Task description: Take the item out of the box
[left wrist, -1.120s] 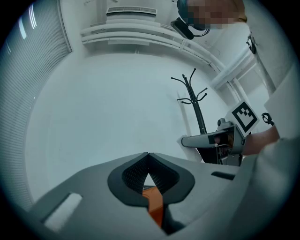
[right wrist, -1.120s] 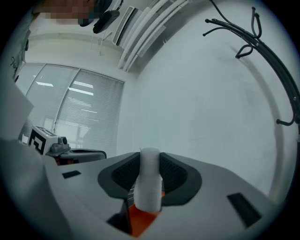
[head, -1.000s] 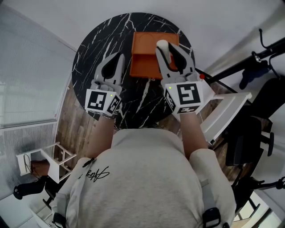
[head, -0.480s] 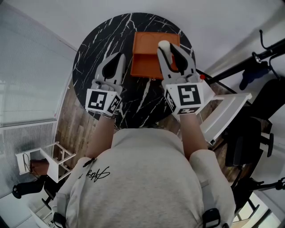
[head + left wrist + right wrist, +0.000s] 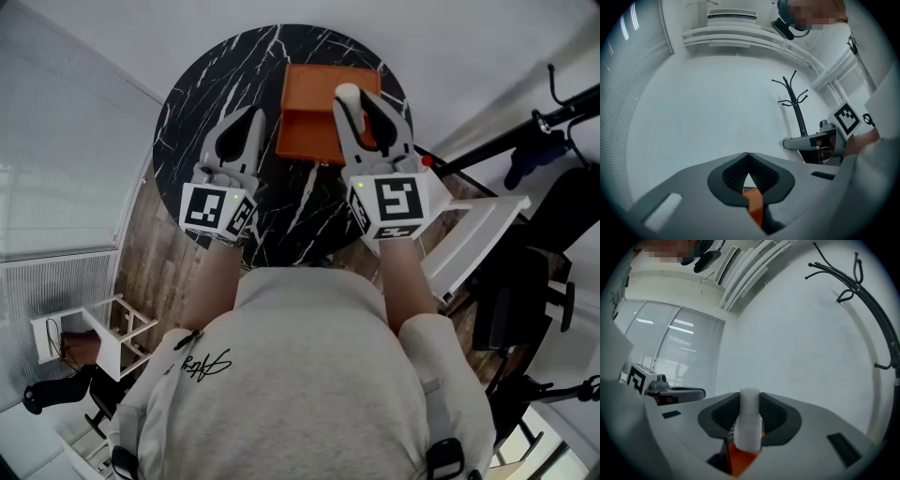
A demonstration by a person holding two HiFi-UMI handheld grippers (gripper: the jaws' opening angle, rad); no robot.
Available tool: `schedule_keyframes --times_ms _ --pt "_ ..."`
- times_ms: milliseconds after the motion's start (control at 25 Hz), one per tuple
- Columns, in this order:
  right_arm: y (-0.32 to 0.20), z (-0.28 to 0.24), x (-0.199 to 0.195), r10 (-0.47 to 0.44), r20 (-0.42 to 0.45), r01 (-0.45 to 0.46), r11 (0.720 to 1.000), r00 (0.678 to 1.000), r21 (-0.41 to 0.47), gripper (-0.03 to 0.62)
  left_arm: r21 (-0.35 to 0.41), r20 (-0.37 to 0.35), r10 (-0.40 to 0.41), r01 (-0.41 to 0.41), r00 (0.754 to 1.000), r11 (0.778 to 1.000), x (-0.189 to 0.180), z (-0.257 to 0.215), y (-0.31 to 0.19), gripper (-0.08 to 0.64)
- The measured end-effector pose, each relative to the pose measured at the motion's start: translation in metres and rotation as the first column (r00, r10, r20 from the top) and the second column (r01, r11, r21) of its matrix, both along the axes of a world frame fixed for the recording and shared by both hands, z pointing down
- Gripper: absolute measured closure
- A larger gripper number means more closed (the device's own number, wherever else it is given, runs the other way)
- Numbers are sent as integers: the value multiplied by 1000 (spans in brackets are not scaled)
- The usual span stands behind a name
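Upper centre of the head view, the orange box (image 5: 305,112) sits on the black marble table (image 5: 197,103); the right gripper (image 5: 360,105) hovers over it, jaws clamped on a white cylindrical item (image 5: 749,425); the left gripper (image 5: 248,122), just left of the box, has its jaws pressed together on nothing.

Box (image 5: 305,122): right part covered by right gripper (image 5: 364,105); contents not discernible.
White item (image 5: 749,420): lower end hidden between the jaws.
Table (image 5: 202,94): near edge behind person (image 5: 309,375).
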State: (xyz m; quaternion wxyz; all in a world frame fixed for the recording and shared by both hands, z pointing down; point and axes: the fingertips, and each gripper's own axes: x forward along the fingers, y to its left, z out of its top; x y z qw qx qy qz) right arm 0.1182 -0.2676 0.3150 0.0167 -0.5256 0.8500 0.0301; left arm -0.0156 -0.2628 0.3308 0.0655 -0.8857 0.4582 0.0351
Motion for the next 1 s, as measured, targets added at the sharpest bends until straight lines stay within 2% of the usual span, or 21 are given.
schedule_keyframes --times_ms 360,1000 --pt "4 -3 0 13 -10 -12 1000 1000 19 472 -1 4 -6 6 1000 1000 -2 0 2 557" --pt "4 6 8 29 20 -29 999 999 -17 472 -8 14 -3 3 1000 1000 4 3 4 557"
